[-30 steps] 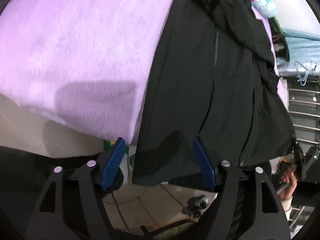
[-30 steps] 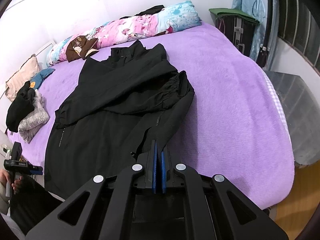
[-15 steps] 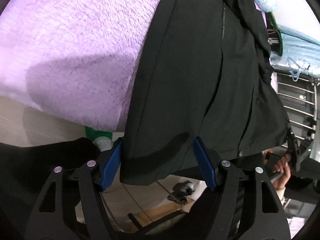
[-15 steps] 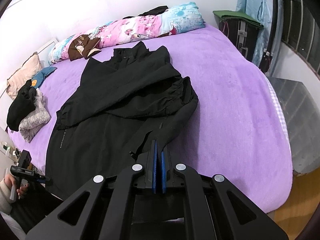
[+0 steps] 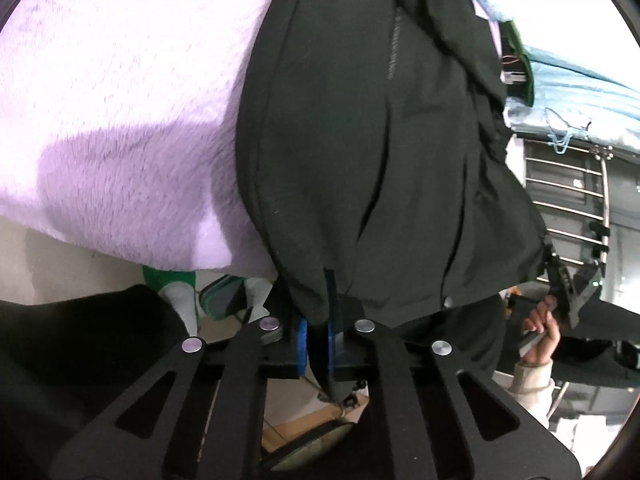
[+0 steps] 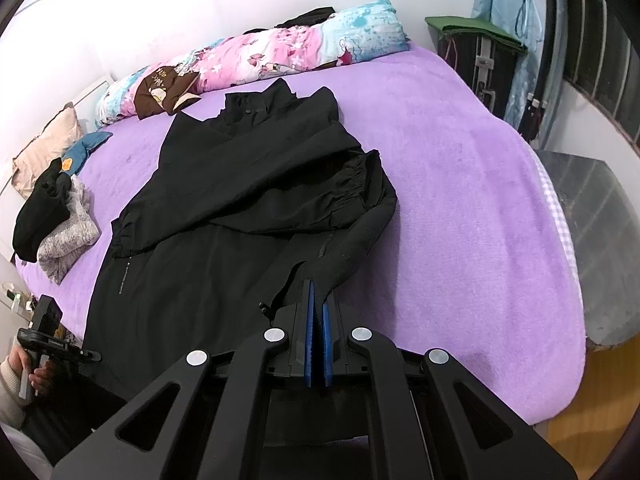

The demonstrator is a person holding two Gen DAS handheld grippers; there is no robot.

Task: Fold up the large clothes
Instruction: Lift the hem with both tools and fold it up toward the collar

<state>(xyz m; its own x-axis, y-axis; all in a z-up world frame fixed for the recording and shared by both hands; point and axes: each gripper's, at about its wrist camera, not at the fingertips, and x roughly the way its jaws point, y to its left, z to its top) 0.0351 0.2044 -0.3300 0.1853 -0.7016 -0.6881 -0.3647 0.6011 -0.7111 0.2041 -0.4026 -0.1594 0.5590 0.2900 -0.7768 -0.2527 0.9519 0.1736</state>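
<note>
I see the big black jacket lying flat in the middle of the purple bed cover, with its sleeves folded over its chest and its bottom edge hanging off the near side of the bed. My right gripper is squeezed tight on the bottom corner of the jacket at about 6 o'clock in its view. My left gripper has its blue pads pinched on the other bottom corner, down at 6 o'clock in that view; the cloth bunches between them, I think, though it is dark there. A flowery quilt is rolled up at 12 o'clock. A small pile of clothes sits at 9 o'clock.
</note>
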